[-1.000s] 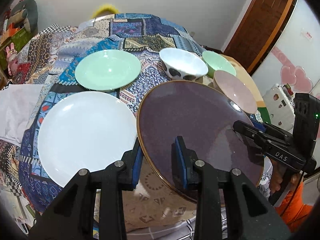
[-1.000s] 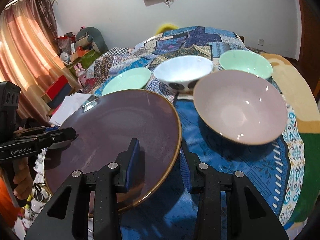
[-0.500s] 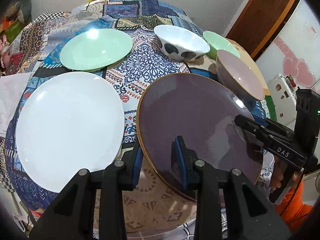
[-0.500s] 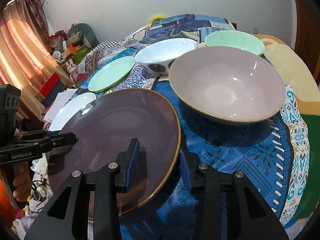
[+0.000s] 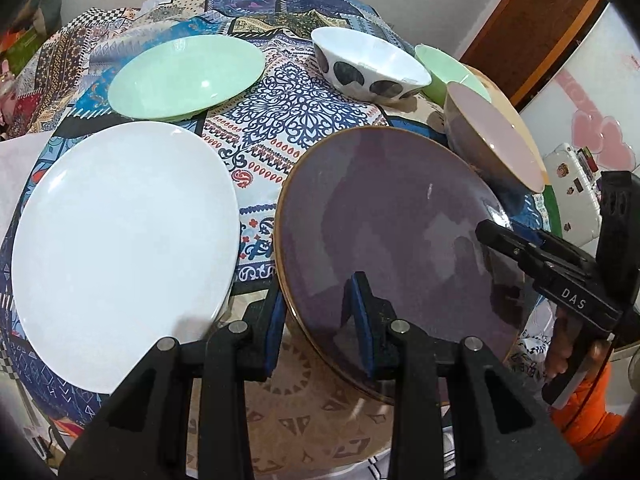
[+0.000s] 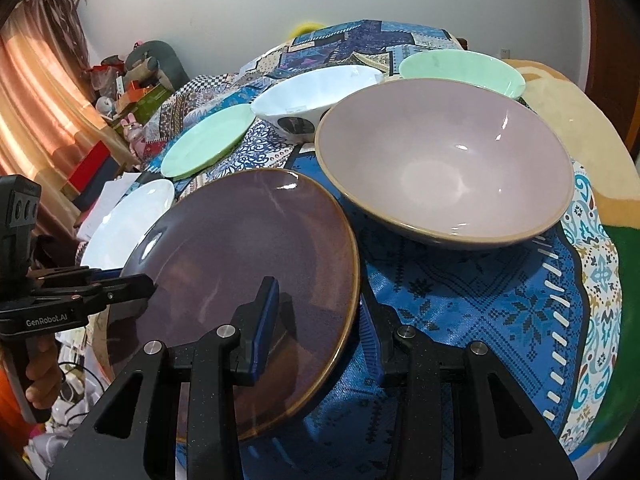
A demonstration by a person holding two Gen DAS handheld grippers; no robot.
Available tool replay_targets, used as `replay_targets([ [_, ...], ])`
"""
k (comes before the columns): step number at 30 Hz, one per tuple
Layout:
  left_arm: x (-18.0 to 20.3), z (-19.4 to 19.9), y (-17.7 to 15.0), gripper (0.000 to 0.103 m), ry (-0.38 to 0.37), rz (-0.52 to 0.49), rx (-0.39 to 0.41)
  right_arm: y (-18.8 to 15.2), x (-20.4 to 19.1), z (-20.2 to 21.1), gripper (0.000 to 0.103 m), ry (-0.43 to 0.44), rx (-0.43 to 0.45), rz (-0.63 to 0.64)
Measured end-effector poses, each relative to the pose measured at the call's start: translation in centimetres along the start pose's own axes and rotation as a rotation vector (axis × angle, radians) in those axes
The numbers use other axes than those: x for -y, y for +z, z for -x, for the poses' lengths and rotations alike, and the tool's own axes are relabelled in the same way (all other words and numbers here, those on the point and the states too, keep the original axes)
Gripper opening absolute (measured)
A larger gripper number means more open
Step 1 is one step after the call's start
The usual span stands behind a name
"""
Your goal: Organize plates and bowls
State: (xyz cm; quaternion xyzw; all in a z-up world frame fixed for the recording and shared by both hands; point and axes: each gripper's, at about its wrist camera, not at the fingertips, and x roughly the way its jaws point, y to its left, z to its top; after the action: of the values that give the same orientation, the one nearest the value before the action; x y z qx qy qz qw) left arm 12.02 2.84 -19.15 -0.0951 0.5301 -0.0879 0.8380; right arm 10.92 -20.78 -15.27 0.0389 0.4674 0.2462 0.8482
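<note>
Both grippers, left gripper (image 5: 316, 316) & right gripper (image 6: 316, 320), pinching round dark purple plate (image 5: 384, 236), now lower, nearer big white plate (image 5: 124, 248); prob stacking next.

A lived-in home room: patchwork tablecloth (image 6: 500, 320), curtains (image 6: 36, 92), soft toys (image 6: 134, 132), wooden door (image 5: 532, 28).

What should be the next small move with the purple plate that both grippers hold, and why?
Probably carry the purple plate sideways toward the white plate and lower it on top. Both the left gripper and the right gripper clamp its rim, and it hangs over the table's near edge. The white plate lies close beside it and bare, a likely base for stacking.
</note>
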Motion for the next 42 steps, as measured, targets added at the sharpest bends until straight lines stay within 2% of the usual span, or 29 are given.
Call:
replay_targets([
  [4, 0.6, 0.8, -0.6, 0.032, 0.044, -0.043, 0.027, 0.0, -0.4, 0.9, 0.036, -0.034, 0.005, 0.029],
  [12, 0.3, 3.3, -0.8, 0.032, 0.078, -0.046, 0.108, 0.5, -1.0, 2.7, 0.037, -0.047, 0.029, 0.039],
  [18, -1.0, 5.4, -1.3, 0.033, 0.089, -0.016, 0.161, 1.1, -2.3, 3.4, 0.044, -0.030, 0.054, 0.049],
  [22, -2.6, 7.0, -1.7, 0.051, 0.120, 0.012, 0.209, 1.8, -3.9, 3.4, 0.054, -0.024, 0.074, 0.076],
  [29, -7.1, 9.1, -2.5, 0.064, 0.165, 0.097, 0.257, 3.0, -6.6, 1.8, 0.062, -0.001, 0.072, 0.126],
  [35, -10.8, 9.8, -3.1, 0.067, 0.222, 0.160, 0.257, 3.8, -9.3, -0.4, 0.062, 0.012, 0.035, 0.187],
  [42, -14.3, 9.9, -4.0, 0.067, 0.248, 0.217, 0.236, 5.4, -12.3, -3.8, 0.062, 0.055, -0.027, 0.241],
])
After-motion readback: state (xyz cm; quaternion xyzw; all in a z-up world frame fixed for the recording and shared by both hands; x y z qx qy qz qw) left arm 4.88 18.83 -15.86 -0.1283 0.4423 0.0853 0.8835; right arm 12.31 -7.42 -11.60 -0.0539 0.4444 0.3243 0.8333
